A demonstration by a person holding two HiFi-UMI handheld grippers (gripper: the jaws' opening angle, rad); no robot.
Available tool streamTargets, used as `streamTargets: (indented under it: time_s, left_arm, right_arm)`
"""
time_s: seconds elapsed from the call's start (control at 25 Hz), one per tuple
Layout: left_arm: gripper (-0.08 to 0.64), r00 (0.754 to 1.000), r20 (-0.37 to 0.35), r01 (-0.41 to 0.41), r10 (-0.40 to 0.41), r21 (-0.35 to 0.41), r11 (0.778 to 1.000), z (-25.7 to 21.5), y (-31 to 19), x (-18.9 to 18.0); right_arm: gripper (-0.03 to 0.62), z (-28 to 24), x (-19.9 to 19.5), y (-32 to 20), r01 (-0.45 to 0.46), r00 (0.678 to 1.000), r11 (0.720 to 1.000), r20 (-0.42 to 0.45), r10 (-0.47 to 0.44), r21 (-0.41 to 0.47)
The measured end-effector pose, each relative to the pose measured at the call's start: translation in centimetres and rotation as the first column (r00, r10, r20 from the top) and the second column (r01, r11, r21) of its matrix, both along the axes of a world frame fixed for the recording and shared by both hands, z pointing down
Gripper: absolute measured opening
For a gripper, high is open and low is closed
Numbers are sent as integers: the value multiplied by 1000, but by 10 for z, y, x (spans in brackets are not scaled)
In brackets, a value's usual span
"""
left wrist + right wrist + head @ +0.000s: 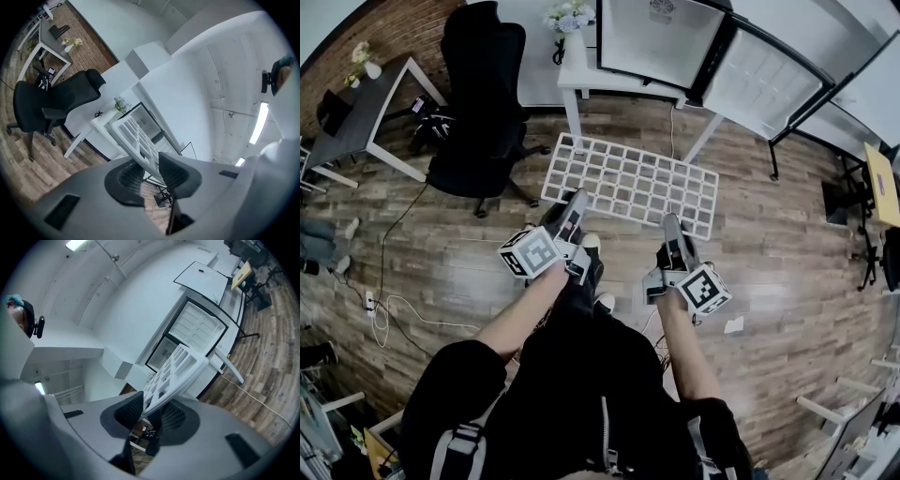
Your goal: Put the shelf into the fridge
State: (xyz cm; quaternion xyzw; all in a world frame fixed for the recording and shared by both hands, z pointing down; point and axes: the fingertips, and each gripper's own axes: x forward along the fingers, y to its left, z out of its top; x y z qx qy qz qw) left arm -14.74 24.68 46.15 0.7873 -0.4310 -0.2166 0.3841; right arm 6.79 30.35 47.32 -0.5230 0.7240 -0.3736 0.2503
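A white grid shelf (630, 181) hangs level above the wooden floor, held by its near edge. My left gripper (578, 199) is shut on its near-left part, and the slats (133, 136) run out from between its pads (174, 174). My right gripper (671, 223) grips the near-right part. In the right gripper view the shelf's edge (176, 369) sits between the pads (174, 419), which press on it although the jaws have eased a little wider. The white fridge (659, 37) stands open straight ahead, its door (766, 73) swung to the right.
A black office chair (483, 98) stands to the left of the shelf. A white table (579, 70) with flowers is next to the fridge. A dark desk (361, 108) is at far left, and cables (384, 314) lie on the floor. Stands and a yellow board (881, 183) are at right.
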Motion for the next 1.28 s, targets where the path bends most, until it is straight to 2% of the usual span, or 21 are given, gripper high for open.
streamTargets:
  time_s: [0.24,0.52,0.72,0.88,1.28]
  left_arm:
    - [103,1000,2,-7,7,-12,1000,6,-5,2]
    - [104,1000,2,-17,17,-21,1000,18,-57,3]
    - [104,999,-3,-39,39,-36,999,22,-109,6]
    - [103,998,-8,-59,59,-44,997,22,-155,9]
    - [103,994,-19,-107,106,-36,994,10,-266,6]
  right_arm:
    - [110,4,2,-6,11,1000,1000,8,-11,-10]
    - [110,14,3,-55,17,1000,999,-4,-17,-27]
    - [112,16,5,-104,16,1000,999,-18,-16,-36]
    - [112,19,6,-147,16,1000,999,7,-15,-39]
    - [112,13,4,-251,-9,1000,999,-21,8,-48]
